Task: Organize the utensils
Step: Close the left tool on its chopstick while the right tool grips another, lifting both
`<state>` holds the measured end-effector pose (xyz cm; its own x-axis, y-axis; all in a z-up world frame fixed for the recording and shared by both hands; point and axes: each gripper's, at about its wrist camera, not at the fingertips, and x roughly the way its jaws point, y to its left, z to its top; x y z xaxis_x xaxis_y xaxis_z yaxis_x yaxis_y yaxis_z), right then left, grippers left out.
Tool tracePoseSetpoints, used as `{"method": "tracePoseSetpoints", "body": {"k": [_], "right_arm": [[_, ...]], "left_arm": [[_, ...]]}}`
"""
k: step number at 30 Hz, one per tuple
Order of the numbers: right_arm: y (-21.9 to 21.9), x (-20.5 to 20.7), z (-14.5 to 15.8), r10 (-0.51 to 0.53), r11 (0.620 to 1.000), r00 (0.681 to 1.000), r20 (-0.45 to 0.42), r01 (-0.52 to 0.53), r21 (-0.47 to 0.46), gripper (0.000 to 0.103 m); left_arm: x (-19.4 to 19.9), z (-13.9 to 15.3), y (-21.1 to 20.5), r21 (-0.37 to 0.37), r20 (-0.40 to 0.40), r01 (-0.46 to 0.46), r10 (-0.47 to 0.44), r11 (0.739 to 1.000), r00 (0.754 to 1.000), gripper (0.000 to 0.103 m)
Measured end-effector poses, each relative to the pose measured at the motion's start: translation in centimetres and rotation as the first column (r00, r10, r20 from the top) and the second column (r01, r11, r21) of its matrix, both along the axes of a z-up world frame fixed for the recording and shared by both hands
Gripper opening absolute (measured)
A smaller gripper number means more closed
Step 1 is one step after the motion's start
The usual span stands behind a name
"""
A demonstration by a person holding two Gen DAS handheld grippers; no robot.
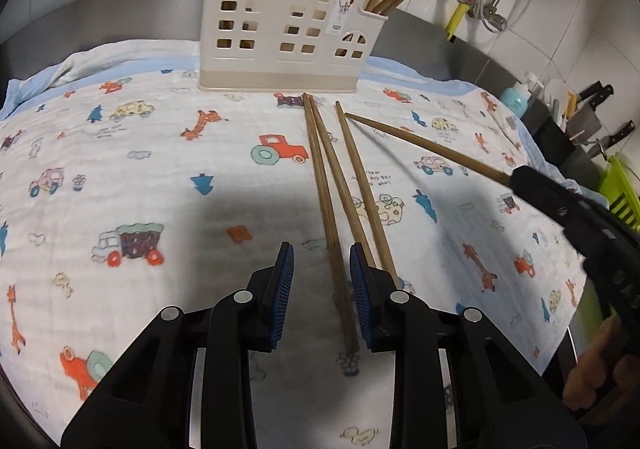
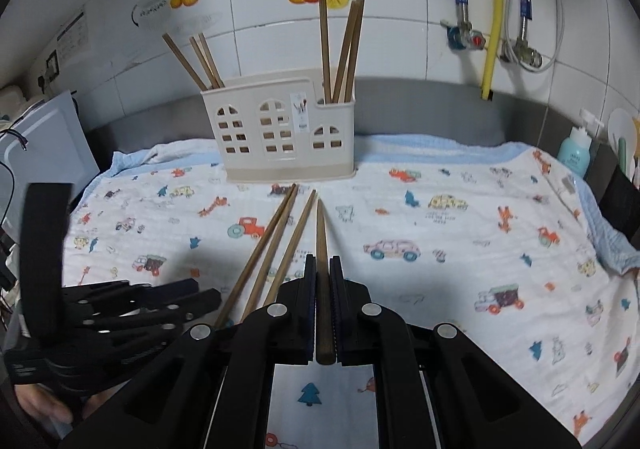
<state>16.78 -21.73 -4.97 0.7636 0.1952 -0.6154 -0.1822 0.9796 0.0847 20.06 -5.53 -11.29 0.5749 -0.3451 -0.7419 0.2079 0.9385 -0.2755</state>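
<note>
Between the parted left gripper (image 1: 322, 281) fingers lies one chopstick (image 1: 332, 233) on the cloth-covered worktop (image 1: 160, 169), its long axis running ahead toward the holder (image 1: 288, 29). Right gripper (image 2: 322, 269) fingers clamp another chopstick (image 2: 321, 241), pointing likewise.

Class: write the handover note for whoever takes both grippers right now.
Right gripper: shut on one chopstick, its tip pointing at the holder.
Left gripper: open, astride one of three loose chopsticks on the cloth.
Done: three chopsticks stand in the holder's left compartment, three in its right.
Left: put away the held chopstick, then the three loose ones.
</note>
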Motion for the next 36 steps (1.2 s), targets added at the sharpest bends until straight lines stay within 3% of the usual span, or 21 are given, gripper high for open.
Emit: {"method": "tracePoseSetpoints", "body": {"k": [5,7,10,18,24,28,36], "right_arm": [[-0.5,-0.1,0.8,0.012,1.000,1.000,0.017,-0.012,0.010,0.007],[-0.7,-0.1,1.0,0.014,1.000,1.000,0.022,-0.014,0.016,0.007],[-0.8,-0.2,1.3,0.017,1.000,0.999,0.029,-0.018,0.013,0.007],[-0.9,-0.3,1.9,0.020,1.000,0.999,0.047,-0.020,0.010,0.007],[-0.9,-0.4,2.5,0.025,1.000,0.998,0.057,-0.025,0.004,0.007],[-1.0,-0.5,3.4,0.029,1.000,0.997,0.075,-0.028,-0.008,0.007],[-1.2,-0.2,5.5,0.046,0.999,0.993,0.110,-0.043,-0.027,0.007]], "left_arm": [[0.8,-0.7,-0.6,0.008,-0.021,0.003,-0.003,1.000,1.000,0.028],[1.1,-1.0,-0.9,0.013,-0.025,0.013,-0.012,1.000,1.000,0.019],[1.3,-1.2,-1.3,0.033,-0.025,0.014,-0.013,0.999,1.000,0.016],[1.5,-1.3,-2.1,0.073,-0.020,0.016,-0.014,0.997,1.000,0.016],[1.8,-1.2,-3.0,0.145,-0.020,0.003,0.000,0.989,1.000,0.009],[2.0,-0.9,-2.5,0.121,-0.032,0.006,-0.002,0.993,0.999,0.007],[1.4,1.8,-0.5,0.039,0.029,0.007,-0.008,0.999,1.000,0.007]]}}
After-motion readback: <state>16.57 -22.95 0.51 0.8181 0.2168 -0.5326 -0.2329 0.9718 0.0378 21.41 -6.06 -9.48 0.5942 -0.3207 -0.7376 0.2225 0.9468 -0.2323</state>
